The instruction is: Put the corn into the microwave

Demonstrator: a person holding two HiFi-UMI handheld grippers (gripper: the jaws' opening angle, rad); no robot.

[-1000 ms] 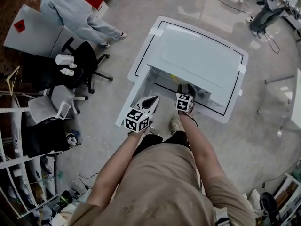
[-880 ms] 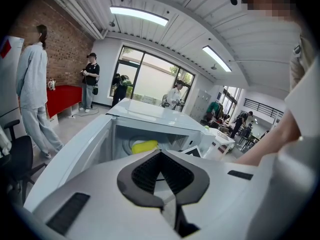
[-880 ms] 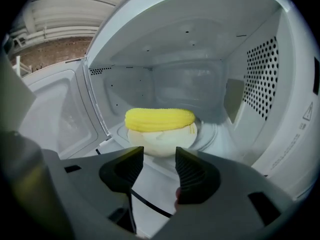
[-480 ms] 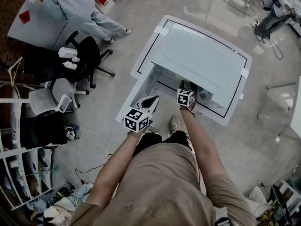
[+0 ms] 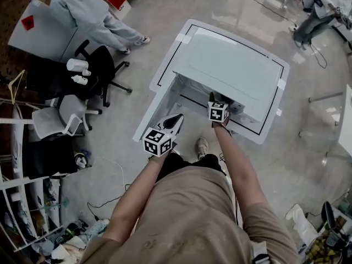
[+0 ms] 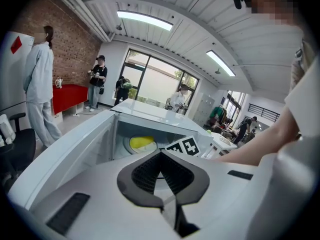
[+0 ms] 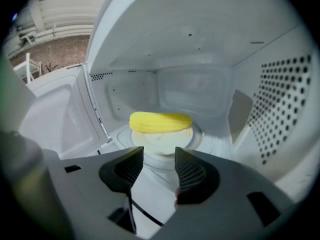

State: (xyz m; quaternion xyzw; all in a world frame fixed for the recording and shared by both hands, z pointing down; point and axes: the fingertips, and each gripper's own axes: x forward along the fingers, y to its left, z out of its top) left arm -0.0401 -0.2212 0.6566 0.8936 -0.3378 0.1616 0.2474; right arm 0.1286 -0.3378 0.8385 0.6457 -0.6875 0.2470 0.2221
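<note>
Since a second ago the right gripper (image 5: 216, 100) has edged toward 12 o'clock, and its marker cube now sits at the mouth of the microwave (image 5: 236, 73). The left gripper (image 5: 175, 119) has hardly shifted.

Head view: the microwave stands on a white tabletop (image 5: 265, 132) at 12 o'clock from the person. Its door (image 5: 155, 110) hangs open on the 9 o'clock side. The left gripper lies at 7 o'clock from the right one, outside the cavity and just beside the open door.

Right gripper view: the jaws stand moderately apart with nothing between them. The corn (image 7: 161, 122) lies on its side on a pale round plate (image 7: 159, 143) at the middle of the cavity floor. It is at 12 o'clock from the jaw tips and clear of them. A perforated wall (image 7: 277, 109) is at 3 o'clock.

Left gripper view: the jaws are pressed together and hold nothing. The corn shows past them, inside the cavity at about 11 o'clock.

Surroundings in the head view: a black office chair (image 5: 102, 70) at 9 o'clock from the tabletop, and a person in grey (image 5: 82, 12) at 10 o'clock.
</note>
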